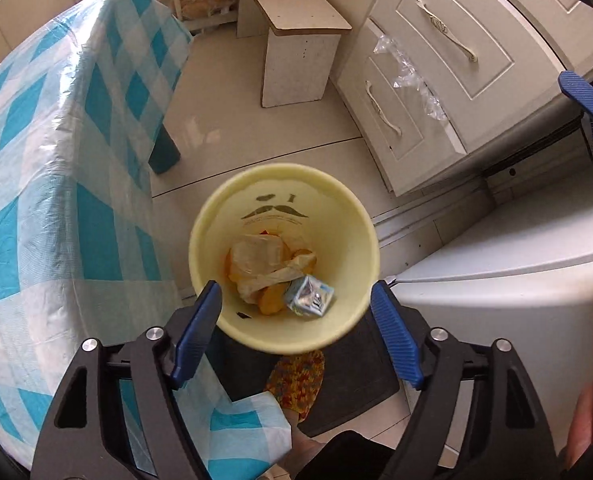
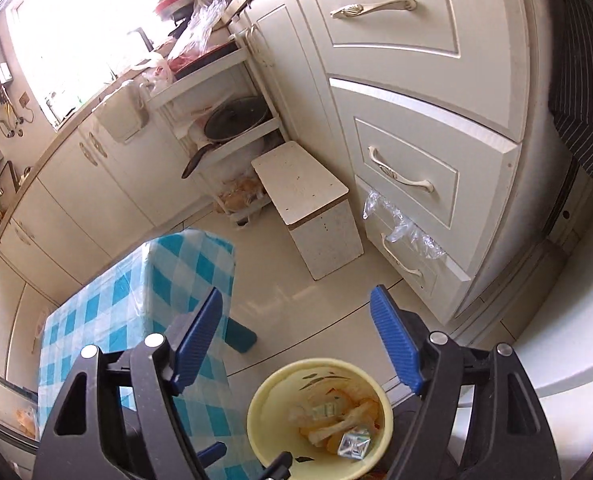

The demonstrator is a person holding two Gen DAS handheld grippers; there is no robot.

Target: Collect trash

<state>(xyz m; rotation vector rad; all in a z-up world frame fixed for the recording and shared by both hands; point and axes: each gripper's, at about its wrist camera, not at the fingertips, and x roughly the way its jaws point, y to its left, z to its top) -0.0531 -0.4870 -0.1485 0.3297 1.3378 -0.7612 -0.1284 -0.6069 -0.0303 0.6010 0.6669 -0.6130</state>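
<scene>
A pale yellow bin (image 1: 284, 184) with a moustache print stands on the floor. Inside lie a crumpled beige bag (image 1: 260, 264), orange peel and a small silvery blue carton (image 1: 309, 295). My left gripper (image 1: 296, 300) is open and empty, directly above the bin's near rim. My right gripper (image 2: 296, 312) is open and empty, higher up and behind the bin (image 2: 264, 400); its blue finger (image 1: 588, 100) shows at the right edge of the left wrist view. The carton also shows in the right wrist view (image 2: 354, 446).
A table with a blue checked cloth (image 1: 56, 200) stands left of the bin. A white stool (image 1: 296, 32) is beyond it. Cream drawers (image 1: 436, 60) at the right have clear plastic (image 1: 412, 76) hanging from one. A white appliance (image 1: 516, 280) is at the right, a dark mat (image 1: 356, 384) below.
</scene>
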